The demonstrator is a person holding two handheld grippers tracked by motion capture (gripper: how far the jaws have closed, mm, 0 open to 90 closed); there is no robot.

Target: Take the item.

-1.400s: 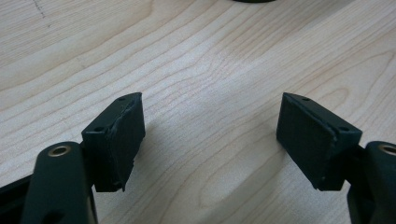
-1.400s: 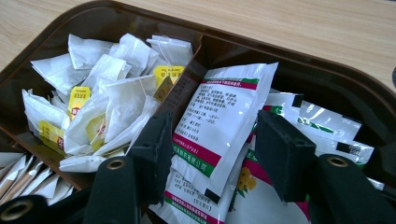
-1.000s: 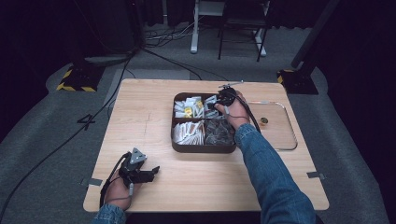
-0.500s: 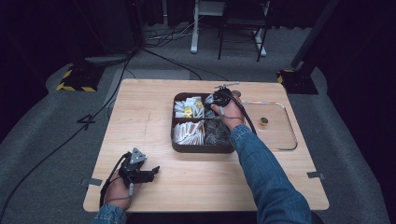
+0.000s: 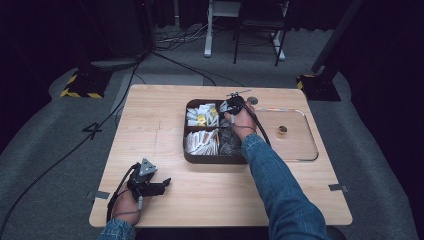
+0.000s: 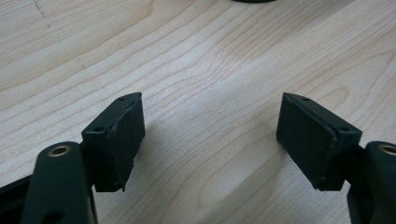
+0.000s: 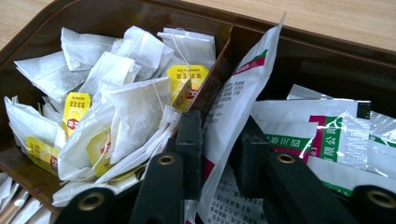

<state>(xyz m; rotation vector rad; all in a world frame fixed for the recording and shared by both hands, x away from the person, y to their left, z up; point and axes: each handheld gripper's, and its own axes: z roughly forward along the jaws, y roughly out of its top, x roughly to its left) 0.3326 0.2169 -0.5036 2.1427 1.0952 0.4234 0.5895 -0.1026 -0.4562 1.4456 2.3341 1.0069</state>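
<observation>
A brown divided tray [image 5: 215, 161] sits mid-table. Its back-left compartment holds tea bags [image 7: 126, 93] with yellow tags, and its back-right one holds white packets printed in red and green. My right gripper [image 5: 227, 110] reaches into the back of the tray. Its jaws have just been closing and now pinch one white packet [image 7: 238, 93], which stands upright between the pads of my right gripper [image 7: 219, 149]. Near the table's front left my left gripper [image 5: 162, 184] rests low, its jaws wide apart over bare wood in the left gripper view [image 6: 210, 135].
A clear plastic tray [image 5: 300, 152] lies right of the brown one, with a small gold object [image 5: 282, 130] in it. The front compartments hold white stick sachets [image 5: 202, 142] and dark packets [image 5: 230, 142]. A small round disc [image 5: 253, 100] lies behind the tray.
My right hand has edged slightly left over the tray's back compartments. The left hand and its gripper have stayed put.
</observation>
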